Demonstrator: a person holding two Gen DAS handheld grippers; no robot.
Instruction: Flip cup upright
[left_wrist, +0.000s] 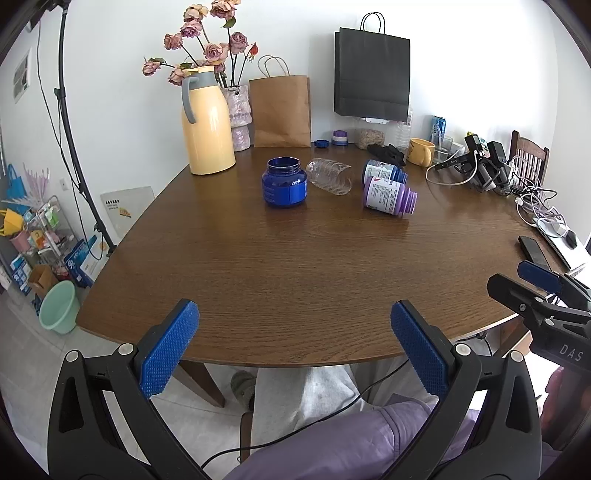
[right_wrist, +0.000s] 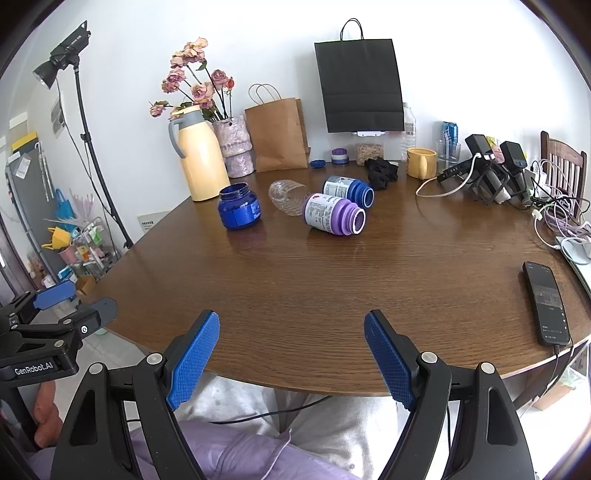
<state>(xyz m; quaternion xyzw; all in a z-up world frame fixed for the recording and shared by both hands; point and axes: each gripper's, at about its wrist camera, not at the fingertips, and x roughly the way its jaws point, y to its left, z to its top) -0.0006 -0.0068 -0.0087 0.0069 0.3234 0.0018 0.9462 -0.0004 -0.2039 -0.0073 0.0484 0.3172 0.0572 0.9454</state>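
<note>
A: Why are both grippers at the bottom of the frame?

B: Nothing is taken yet. Left gripper and right gripper are wide open, empty. The clear plastic cup lies sideways at upper centre, between the blue jar and the bottles.

Both wrist cams, near edge, facing table

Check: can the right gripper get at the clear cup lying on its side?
Probably yes. The right gripper is open, with bare table ahead; the purple bottle lies against the clear cup's right side.
</note>
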